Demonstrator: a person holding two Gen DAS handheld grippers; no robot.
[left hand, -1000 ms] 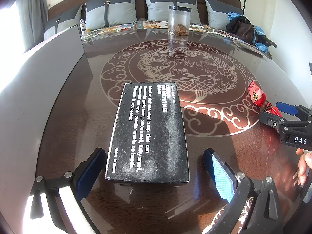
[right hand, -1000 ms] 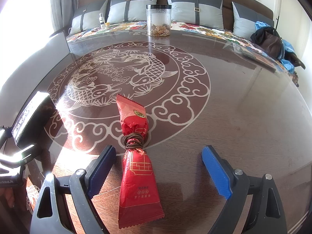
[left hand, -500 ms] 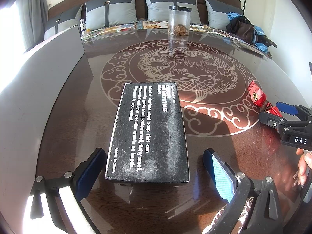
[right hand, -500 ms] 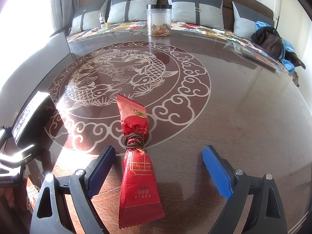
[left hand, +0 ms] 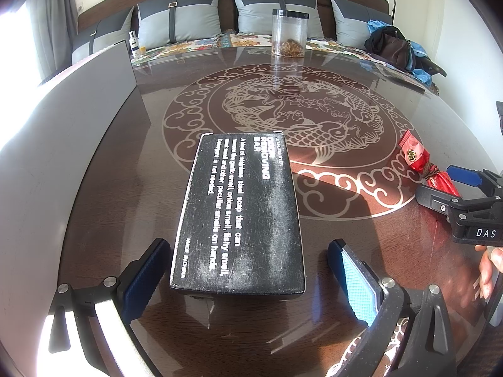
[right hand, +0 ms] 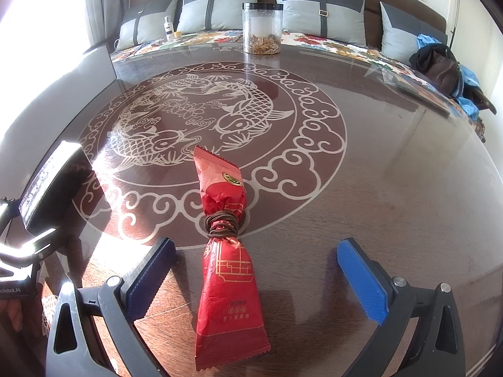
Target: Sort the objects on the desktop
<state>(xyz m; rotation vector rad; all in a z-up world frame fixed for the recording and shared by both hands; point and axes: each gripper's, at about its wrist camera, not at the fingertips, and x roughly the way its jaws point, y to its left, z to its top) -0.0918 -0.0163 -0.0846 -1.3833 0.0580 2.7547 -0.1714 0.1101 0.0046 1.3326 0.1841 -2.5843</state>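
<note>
So I've got both sets of fingers parked over their targets, nothing grabbed yet. My left fingers (left hand: 245,278) are spread wide with the black soap box (left hand: 240,216) lying flat on the tabletop (left hand: 361,229) between them, its near end right in the gap and a bit of clearance on each side, neither pad touching. My right fingers (right hand: 256,278) are opening as I type, and the red snack packet (right hand: 228,270) lies lengthwise between them, clearly nearer the left pad than the right, with its brown twine-tied waist just ahead of the tips. My take on doing this well: the box is nearly as wide as the spread, so I'd come down square, keep it centred and close on the long sides so it doesn't twist. The packet is soft and crinkly, so I'd shift over to centre it first and pinch the fuller body below the tie, gently, or it'll probably squish and slide out. Further ahead of the fingers sits a clear jar (right hand: 262,28) at the far edge; where stuff is supposed to be sorted to, I can't tell from here.
</note>
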